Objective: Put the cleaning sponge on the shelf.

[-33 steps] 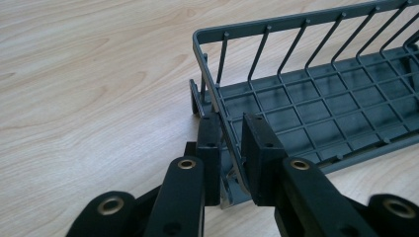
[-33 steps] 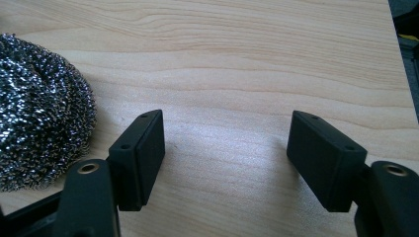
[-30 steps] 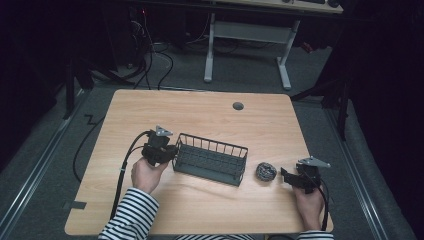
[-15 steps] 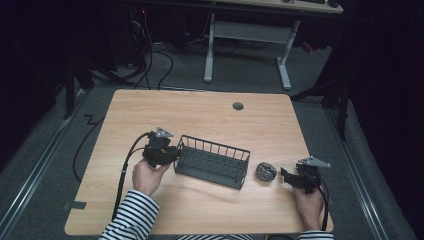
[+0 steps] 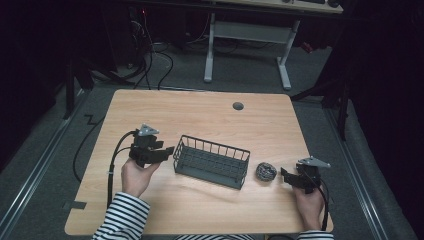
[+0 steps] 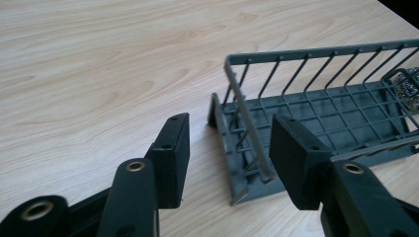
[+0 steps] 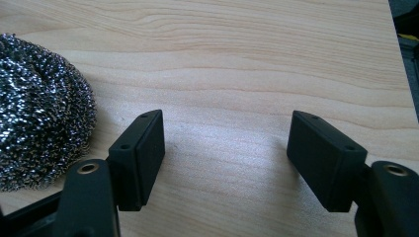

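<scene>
On the bench [image 5: 200,120], the left gripper [image 5: 167,150] stood with its jaws just opened, the near end of the wire rack [image 5: 212,161] lying between them untouched. The rack looked light and stiff; its thin top rail or end wall seemed the surest hold, though bare wire could slip or tip in a 1-sided grip. The right gripper [image 5: 283,175] hung with jaws parted over bare wood, gripping nothing, the scourer [image 7: 42,106] just outside its left jaw. That springy steel ball looked feather-light and likely to squash, best pinched across its middle.
</scene>
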Available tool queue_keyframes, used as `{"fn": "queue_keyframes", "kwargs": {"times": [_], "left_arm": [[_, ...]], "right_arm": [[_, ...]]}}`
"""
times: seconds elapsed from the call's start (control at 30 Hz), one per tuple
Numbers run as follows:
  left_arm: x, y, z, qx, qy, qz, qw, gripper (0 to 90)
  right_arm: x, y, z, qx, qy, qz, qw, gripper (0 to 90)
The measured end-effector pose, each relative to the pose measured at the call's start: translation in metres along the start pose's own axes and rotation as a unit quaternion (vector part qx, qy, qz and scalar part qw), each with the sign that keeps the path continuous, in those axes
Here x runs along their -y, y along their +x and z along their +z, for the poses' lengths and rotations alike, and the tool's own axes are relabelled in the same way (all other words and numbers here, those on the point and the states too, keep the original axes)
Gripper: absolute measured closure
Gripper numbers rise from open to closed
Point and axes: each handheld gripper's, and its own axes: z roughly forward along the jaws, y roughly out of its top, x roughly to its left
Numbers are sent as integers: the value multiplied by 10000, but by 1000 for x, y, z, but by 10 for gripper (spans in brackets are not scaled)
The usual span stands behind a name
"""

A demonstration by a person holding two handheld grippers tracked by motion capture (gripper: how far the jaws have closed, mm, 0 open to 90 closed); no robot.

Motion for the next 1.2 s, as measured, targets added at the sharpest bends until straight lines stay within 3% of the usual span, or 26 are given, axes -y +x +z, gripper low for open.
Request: {"fn": "queue_keyframes", "kwargs": {"times": [0.23,0.27,0.53,0.9,1.2], "left_arm": [[19,18,-15,-118,-116,-302,9994,476],[26,24,-19,-72,-188,-463,9987,470],[49,37,-34,-243,-318,-741,9964,443],[82,47,-35,-500,-241,-889,9945,403],[108,57,-29,-656,-265,-1158,9908,361]], "right_arm": [[0,0,0,1,1,-1,10000,311],[0,0,0,2,0,0,10000,311],[0,0,0,5,1,3,10000,311],[0,0,0,3,0,-2,10000,311],[0,0,0,3,-1,-1,10000,311]]}}
